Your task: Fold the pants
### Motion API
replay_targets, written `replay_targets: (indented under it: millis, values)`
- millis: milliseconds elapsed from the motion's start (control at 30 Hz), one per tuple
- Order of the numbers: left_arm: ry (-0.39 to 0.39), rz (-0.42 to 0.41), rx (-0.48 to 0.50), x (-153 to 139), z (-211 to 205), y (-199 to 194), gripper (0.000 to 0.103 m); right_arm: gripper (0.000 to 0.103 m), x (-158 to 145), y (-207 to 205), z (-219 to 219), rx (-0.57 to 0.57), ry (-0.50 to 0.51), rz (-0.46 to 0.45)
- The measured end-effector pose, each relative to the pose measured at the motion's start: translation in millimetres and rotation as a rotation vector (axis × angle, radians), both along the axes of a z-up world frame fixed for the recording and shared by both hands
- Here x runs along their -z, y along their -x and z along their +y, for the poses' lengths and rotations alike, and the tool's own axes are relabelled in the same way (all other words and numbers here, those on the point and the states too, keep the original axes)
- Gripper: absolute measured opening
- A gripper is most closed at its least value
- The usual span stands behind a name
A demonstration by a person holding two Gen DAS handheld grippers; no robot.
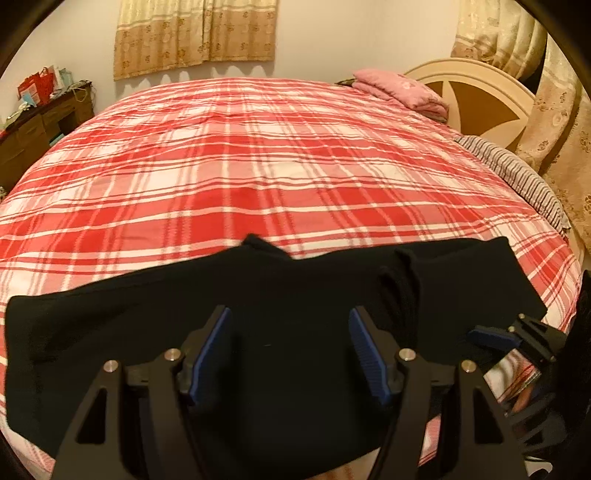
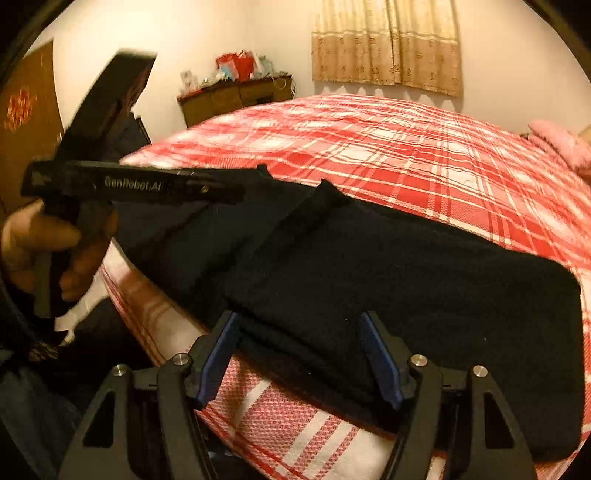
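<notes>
Black pants (image 1: pixel 258 295) lie folded in a long band across the near edge of the bed, with a raised fold ridge (image 2: pixel 314 206) running across them. My left gripper (image 1: pixel 290 317) hovers just above the middle of the band. It is open, its blue pads (image 1: pixel 210 354) wide apart with nothing pinched. My right gripper (image 2: pixel 299 321) is open too, at the pants' (image 2: pixel 406 277) near edge, where cloth lies between the fingers without being pressed. The left gripper (image 2: pixel 236 192) shows from the side in the right wrist view, held by a hand (image 2: pixel 37 236). The right gripper's tip (image 1: pixel 491 338) shows at the pants' right end.
A red and white plaid cover (image 1: pixel 258 166) spreads over the whole bed. Folded pink bedding (image 1: pixel 399 88) and a striped cloth (image 1: pixel 517 173) lie by the cream headboard (image 1: pixel 476 92). A dark wooden dresser (image 1: pixel 40 125) with red bags stands at the far left. A curtain (image 1: pixel 195 33) hangs behind.
</notes>
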State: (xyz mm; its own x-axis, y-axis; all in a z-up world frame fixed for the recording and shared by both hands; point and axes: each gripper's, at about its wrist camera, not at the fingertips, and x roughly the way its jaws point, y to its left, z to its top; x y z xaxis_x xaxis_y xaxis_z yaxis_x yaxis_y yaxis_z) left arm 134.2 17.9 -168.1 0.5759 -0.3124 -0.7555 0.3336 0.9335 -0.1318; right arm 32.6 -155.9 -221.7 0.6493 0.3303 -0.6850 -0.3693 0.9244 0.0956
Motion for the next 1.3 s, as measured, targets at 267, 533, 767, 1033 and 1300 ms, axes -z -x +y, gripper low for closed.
replay_targets:
  millis: [267,533,767,1033,1300]
  values:
    - [-0.14,-0.037,-0.063,-6,43,3,0.075,0.069,-17,14,-7,0.024,-0.031,-0.091]
    - [-0.239,-0.094,-0.214,-19,121,-8,0.075,0.069,-23,15,-13,0.052,-0.042,-0.112]
    - [-0.176,-0.004,-0.316,7,193,-12,0.074,0.069,-22,17,-11,0.055,-0.042,-0.113]
    - [0.056,0.064,-0.301,22,213,-15,0.065,0.069,-20,20,-4,0.041,-0.016,-0.121]
    - [0.026,0.076,-0.238,23,198,-12,0.035,0.069,-19,19,-4,0.039,-0.014,-0.116]
